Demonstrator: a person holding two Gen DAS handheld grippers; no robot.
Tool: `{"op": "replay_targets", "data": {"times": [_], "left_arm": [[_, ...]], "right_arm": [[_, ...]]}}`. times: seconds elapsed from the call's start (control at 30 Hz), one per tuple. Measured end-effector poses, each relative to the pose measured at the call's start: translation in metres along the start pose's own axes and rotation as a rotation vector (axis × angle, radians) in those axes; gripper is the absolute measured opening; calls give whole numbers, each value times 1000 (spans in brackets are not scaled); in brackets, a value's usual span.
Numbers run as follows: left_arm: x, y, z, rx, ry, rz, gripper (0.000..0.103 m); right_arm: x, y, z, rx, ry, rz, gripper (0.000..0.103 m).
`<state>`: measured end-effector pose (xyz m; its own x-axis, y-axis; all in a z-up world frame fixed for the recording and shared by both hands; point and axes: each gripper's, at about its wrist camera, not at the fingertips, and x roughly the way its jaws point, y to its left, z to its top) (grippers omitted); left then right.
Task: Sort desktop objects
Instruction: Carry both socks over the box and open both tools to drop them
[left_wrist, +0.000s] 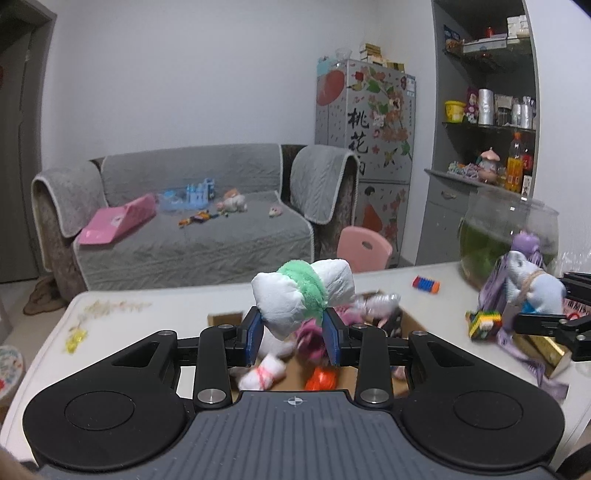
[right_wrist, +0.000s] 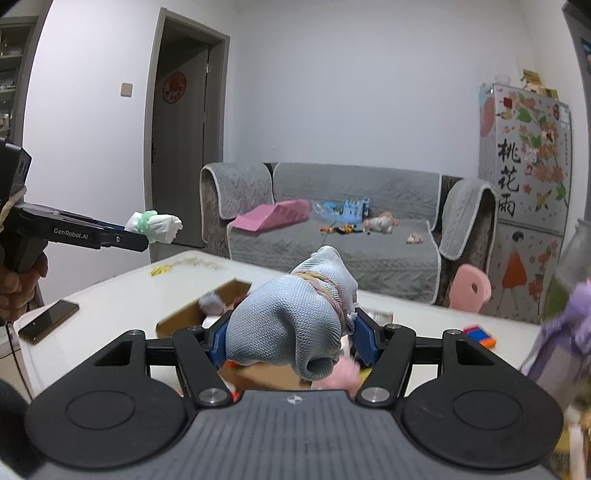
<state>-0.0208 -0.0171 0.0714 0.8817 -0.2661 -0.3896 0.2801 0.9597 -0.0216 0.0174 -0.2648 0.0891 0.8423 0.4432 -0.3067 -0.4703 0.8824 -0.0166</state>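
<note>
Bundles of soft cloth are up in the air over the open brown cardboard box (left_wrist: 410, 321), one in each gripper, and both could come loose. The white rolled cloth bundle banded with a fluffy green tie (left_wrist: 299, 293) sits between the blue pads of the left gripper (left_wrist: 293, 341), whose jaws are squeezed as narrow as they go on its lower part; most of the roll stands above the pads, so it could lever out and fall. The pale blue mesh cloth bundle wrapped with tan and pink elastic bands (right_wrist: 295, 317) is clamped by the right gripper (right_wrist: 291, 341) at a middling width, bulging over and under the pads. A slack end hangs down in front, and I judge it could snag on the box wall.

The box lies mid-tabletop on the white table (left_wrist: 155, 314) and already holds pink and white soft items. A drop there mixes the sorted with the unsorted.

Near the right edge stands a round glass bowl of green water (left_wrist: 506, 236), with a purple toy figure (left_wrist: 524, 243) and a multicoloured brick block (left_wrist: 484, 323) close by. A wide swing of the right gripper could knock them. A dark phone (right_wrist: 48, 321) lies near the left edge.
</note>
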Motion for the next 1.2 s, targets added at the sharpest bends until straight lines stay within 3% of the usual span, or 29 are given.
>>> {"op": "replay_targets", "data": {"times": [0.4, 0.8, 1.2], "left_arm": [[38, -10, 18, 16, 29, -10, 41], [75, 8, -5, 32, 120, 6, 41], [122, 19, -44, 69, 243, 46, 41]], "right_arm": [[41, -5, 22, 3, 13, 75, 60], [73, -12, 15, 38, 99, 123, 61], [109, -2, -4, 18, 217, 103, 61]]}}
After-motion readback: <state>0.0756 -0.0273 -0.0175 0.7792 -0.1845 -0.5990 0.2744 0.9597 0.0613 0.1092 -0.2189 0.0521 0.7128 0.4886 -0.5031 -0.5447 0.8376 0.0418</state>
